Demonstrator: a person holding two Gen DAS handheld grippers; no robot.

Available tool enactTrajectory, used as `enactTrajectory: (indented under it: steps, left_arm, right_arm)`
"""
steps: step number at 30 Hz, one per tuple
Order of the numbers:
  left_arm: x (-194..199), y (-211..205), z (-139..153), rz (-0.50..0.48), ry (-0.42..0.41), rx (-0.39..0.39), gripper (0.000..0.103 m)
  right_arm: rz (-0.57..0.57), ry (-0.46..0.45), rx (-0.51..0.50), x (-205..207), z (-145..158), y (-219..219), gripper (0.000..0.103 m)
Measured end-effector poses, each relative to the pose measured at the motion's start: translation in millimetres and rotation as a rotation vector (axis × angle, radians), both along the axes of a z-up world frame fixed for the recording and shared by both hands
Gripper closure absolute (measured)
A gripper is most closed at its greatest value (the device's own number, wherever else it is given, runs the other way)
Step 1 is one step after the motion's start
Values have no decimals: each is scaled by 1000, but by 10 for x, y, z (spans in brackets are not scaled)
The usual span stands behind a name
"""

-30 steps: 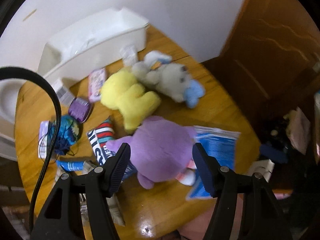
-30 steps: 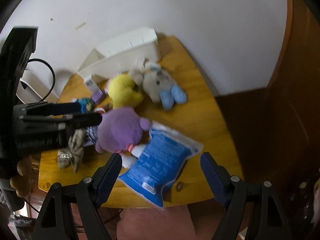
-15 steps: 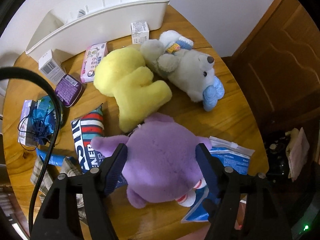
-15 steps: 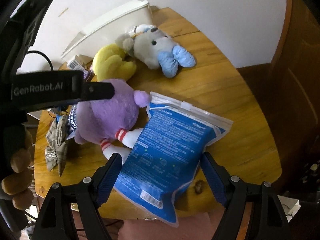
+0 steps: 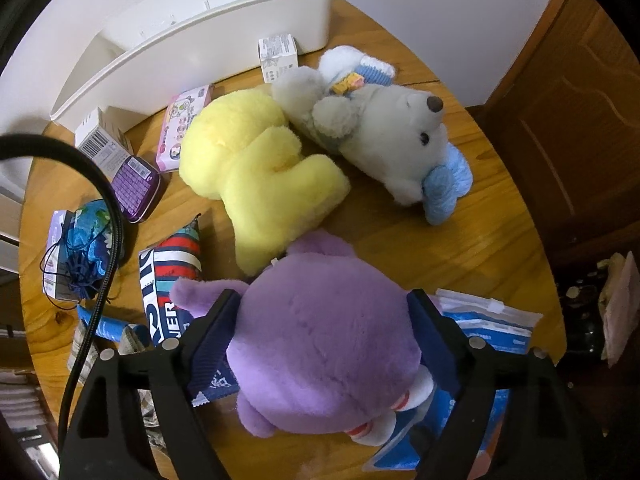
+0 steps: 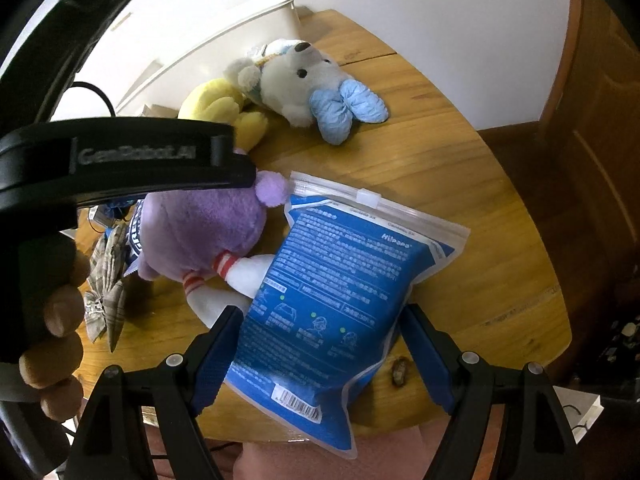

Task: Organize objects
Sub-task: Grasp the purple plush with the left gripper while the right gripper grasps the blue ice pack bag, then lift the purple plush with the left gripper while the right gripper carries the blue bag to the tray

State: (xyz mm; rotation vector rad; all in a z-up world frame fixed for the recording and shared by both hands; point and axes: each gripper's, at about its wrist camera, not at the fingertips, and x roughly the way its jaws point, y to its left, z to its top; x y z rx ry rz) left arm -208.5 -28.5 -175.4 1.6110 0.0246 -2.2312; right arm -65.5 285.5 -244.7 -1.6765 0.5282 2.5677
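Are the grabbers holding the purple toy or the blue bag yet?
Neither: the opening left gripper straddles the purple toy; the right gripper straddles the blue bag.

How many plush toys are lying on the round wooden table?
3. The purple plush lies nearest, between the left gripper's opening jaws. The yellow plush lies behind it. The grey bear lies beside the yellow one, near the white bin. Others may be hidden.
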Motion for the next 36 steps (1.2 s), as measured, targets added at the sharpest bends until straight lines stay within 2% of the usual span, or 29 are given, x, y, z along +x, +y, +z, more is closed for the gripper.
enactTrajectory:
  steps: [13,17,22,25,31,36]
  left_arm:
    - [-84,72,-72,-58,-43,-71,14]
    - [-73,101,-73,-92,-43,-92,20]
    - [5,189,-36,-164,-8,-148,30]
    - [62,189,-4,-166,8,-157,33]
    - [176,89,152,-149,58,-140,34]
    - [344,70,436,-161,124,-124,34]
  right_arm:
    - [6,0,25,45,-2,-87,22]
    - [12,2,34,61,10,-112,24]
    - [30,17,63,118,36,-136,32]
    - [41,21,71,143,60,-162,36]
    - [61,25,62,180,82,-200,41]
    - [75,36,65,230,132,-221,42]
